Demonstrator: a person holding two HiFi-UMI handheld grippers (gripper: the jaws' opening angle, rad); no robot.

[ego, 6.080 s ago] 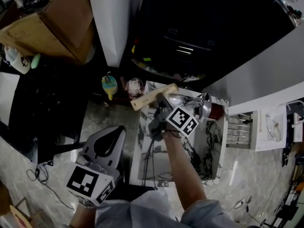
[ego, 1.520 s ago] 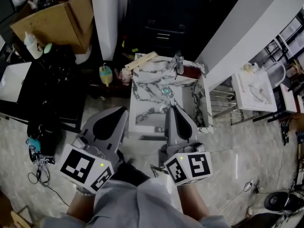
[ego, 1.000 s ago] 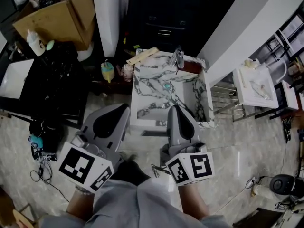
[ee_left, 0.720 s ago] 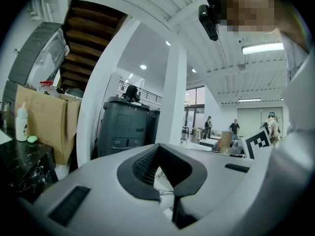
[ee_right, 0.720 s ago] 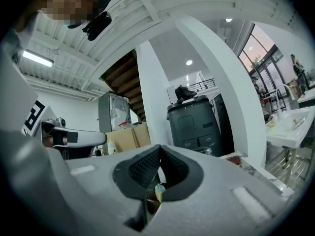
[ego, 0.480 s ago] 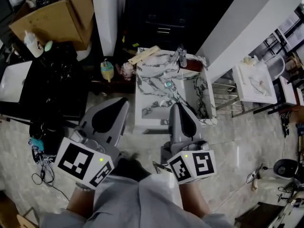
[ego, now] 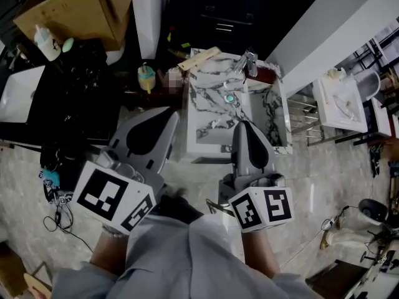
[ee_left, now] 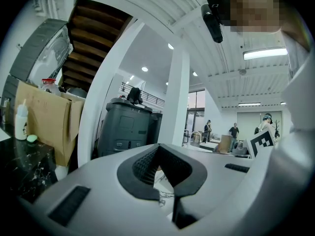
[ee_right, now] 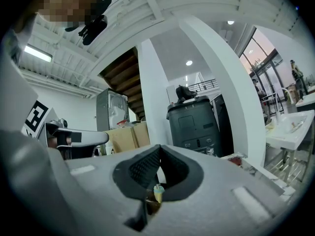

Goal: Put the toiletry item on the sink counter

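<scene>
The toiletry item, a long beige box (ego: 199, 57), lies on the back left corner of the marble sink counter (ego: 209, 114), near the faucet (ego: 248, 61). No gripper touches it. My left gripper (ego: 164, 118) is held in front of the sink's left side, jaws shut with nothing between them. My right gripper (ego: 245, 127) hovers over the sink's front edge, also shut and empty. In the left gripper view the shut left gripper (ee_left: 167, 200) fills the lower half. The right gripper view shows the shut right gripper (ee_right: 146, 203) the same way.
A cardboard box (ego: 75, 11) and a white bottle (ego: 42, 42) stand at the far left. A yellow and teal bottle (ego: 145, 78) sits left of the sink. A white pillar (ego: 146, 17), a dark cabinet (ego: 230, 17), a metal rack (ego: 305, 111), a white basin (ego: 343, 104) and floor cables (ego: 53, 192) surround the spot.
Both grippers have drifted a little in front of the sink, still shut and empty. The sink now sits slightly further right in the view. The beige box has not moved.
</scene>
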